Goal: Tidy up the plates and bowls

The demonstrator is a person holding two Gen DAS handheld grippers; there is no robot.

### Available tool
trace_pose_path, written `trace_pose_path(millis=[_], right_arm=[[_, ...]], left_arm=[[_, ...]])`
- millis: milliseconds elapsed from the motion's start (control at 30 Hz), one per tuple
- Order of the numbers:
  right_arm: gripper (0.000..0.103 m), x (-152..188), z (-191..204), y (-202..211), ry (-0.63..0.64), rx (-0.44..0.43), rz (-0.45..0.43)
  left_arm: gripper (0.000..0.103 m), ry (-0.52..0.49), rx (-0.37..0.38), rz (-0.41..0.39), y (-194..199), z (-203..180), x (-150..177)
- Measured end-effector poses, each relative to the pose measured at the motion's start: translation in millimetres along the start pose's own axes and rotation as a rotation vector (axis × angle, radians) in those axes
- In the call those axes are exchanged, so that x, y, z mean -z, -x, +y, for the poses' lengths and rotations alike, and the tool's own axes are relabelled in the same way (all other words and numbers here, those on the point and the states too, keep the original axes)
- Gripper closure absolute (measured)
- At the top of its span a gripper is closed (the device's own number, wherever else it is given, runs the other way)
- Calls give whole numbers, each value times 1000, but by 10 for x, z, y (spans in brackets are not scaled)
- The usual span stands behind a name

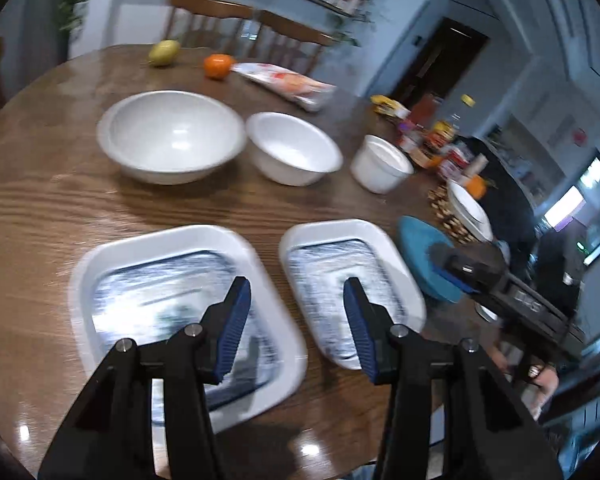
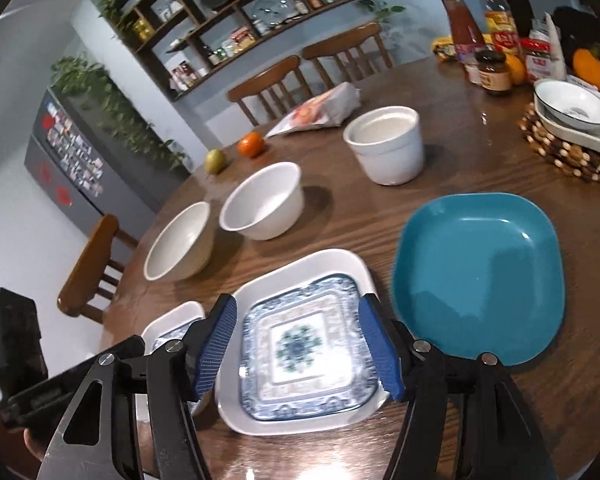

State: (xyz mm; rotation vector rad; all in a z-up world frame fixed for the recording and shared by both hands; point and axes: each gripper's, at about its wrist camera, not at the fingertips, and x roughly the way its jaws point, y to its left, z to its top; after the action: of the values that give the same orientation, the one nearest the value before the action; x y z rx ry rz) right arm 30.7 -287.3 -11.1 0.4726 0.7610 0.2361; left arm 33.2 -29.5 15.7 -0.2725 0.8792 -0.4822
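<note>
Table: a round wooden top laid with two rows of ware, bowls behind and plates in front.
Bowls: a large bowl, a mid bowl and a straight-sided cup bowl stand apart in a line, all upright and unstacked.
Plates: a big patterned plate, a second patterned plate and a teal plate lie flat side by side, near one another but not touching.
Left gripper: jaws wide open and holding nothing, hovering above the gap between the two patterned plates.
Right gripper: jaws likewise spread with nothing in them, poised over the second patterned plate (the near rim sits just below the fingers).
Likely step: reaching for a plate to stack it, judging from where both tools hang; nothing looks stacked yet in this front group.
Doing it well: come in low over the near rim, put one finger under the lip and one on top, and close on the white border, not the glazed centre.
Risk: a flat glazed rim could slide from the pads, so a level lift seems wise.
Elsewhere: a small bowl sits in a dish on a beaded trivet, well apart from the rows.
</note>
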Motion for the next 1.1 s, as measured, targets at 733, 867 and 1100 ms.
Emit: trace_pose_path(millis=[733,867,1100], right_arm=[[38,-224,-111,-559,22,77,134],[38,-211,-83,-621,43,94,155],[38,-169,-62,-646,57,106,158]], left_arm=[[61,54,-26,207,-662,-160,35],[61,51,-34,212,-706,-142,37],[59,46,-37,204,-717,-154,46]])
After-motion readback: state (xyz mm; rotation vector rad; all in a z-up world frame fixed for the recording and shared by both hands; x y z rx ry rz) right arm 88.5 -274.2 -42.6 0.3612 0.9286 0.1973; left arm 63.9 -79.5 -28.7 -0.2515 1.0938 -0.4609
